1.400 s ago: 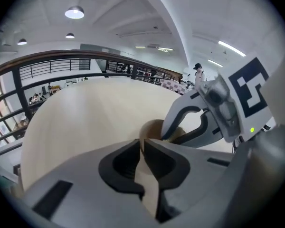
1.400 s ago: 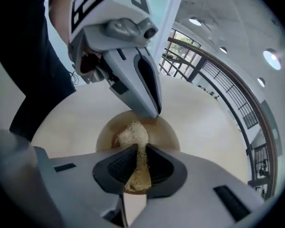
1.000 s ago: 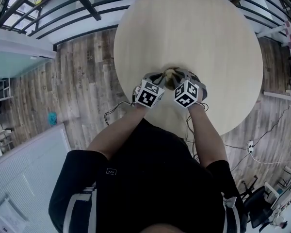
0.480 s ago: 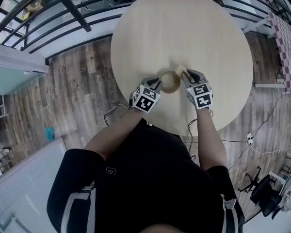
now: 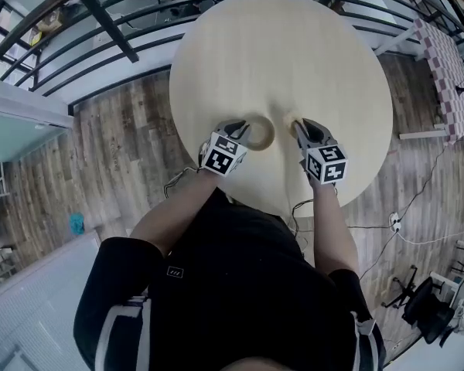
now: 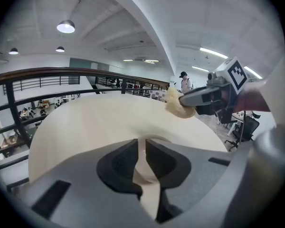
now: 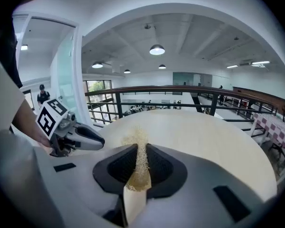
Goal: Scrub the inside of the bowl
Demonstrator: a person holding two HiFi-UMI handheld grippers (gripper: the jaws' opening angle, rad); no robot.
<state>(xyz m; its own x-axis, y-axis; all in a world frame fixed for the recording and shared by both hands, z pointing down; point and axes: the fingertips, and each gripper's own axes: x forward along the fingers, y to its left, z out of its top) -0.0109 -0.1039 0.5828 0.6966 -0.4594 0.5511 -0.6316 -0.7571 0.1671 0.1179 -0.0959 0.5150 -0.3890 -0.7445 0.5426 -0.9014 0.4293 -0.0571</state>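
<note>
A small cream bowl [image 5: 258,134] sits near the front edge of the round pale wooden table [image 5: 294,45]. My left gripper [image 5: 242,129] is shut on the bowl's left rim; in the left gripper view the cream wall [image 6: 141,167] stands pinched between the jaws. My right gripper [image 5: 298,127] hovers just right of the bowl, clear of it, shut on a fibrous tan scrubber [image 5: 288,119]. In the right gripper view the scrubber [image 7: 140,148] pokes up between the shut jaws, and the left gripper [image 7: 100,141] shows at the left. The left gripper view shows the scrubber [image 6: 178,106] held off the table.
A dark metal railing [image 5: 100,29] runs behind the table over a wooden plank floor [image 5: 131,153]. Cables [image 5: 417,238] lie on the floor at the right. The table's front edge is close to the person's body. A distant person [image 6: 183,82] stands beyond the table.
The right gripper has lifted the scrubber out of the bowl and swung to the right while rolling. The bowl's inside is now uncovered. The left gripper keeps its hold on the rim.
</note>
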